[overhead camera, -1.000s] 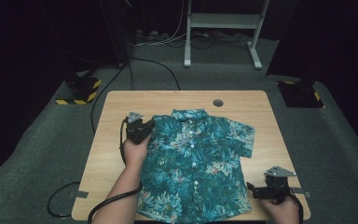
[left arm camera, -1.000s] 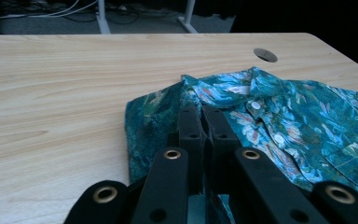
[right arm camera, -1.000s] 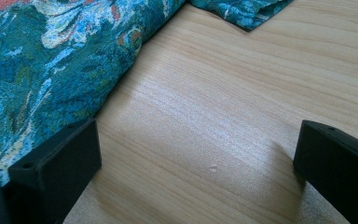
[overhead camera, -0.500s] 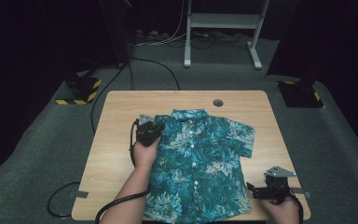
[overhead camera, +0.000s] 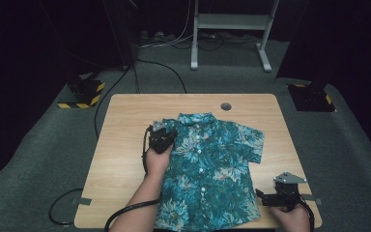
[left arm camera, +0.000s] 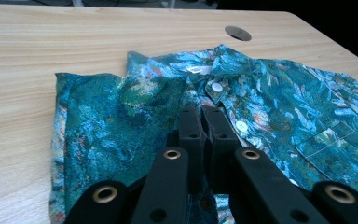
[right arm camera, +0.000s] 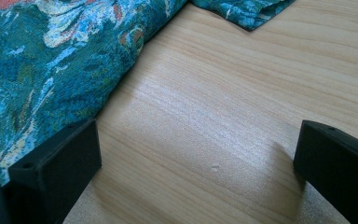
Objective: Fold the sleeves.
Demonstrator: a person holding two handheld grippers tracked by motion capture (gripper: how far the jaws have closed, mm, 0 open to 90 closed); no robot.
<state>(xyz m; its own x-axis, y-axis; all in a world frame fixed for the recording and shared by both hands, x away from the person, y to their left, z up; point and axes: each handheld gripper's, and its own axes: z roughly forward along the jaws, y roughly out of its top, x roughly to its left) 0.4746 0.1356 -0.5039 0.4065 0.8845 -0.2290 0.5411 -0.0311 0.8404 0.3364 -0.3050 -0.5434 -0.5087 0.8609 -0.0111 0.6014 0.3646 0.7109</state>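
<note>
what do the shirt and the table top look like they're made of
The shirt looks like thin woven fabric, perhaps cotton or rayon: matte, it folds and wrinkles softly, with a printed teal floral pattern and pale, probably plastic buttons. The table top looks like light wood or wood-look laminate: straight grain lines, a smooth, faintly glossy surface.

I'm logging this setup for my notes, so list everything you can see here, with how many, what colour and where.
Shirt: one, teal floral print with white buttons, lying flat mid-table, its left sleeve folded in over the body.
Table: one, light wood, centre of the room, with a round hole near its far edge.
Stand: one, white metal frame, on the floor beyond the table.
Floor blocks: two, black, the left with yellow stripes, either side of the table.
Cables: several, black, on the grey floor.
Left gripper: black, jaws shut, over the shirt's folded sleeve.
Right gripper: black, jaws open over bare wood by the hem.
</note>
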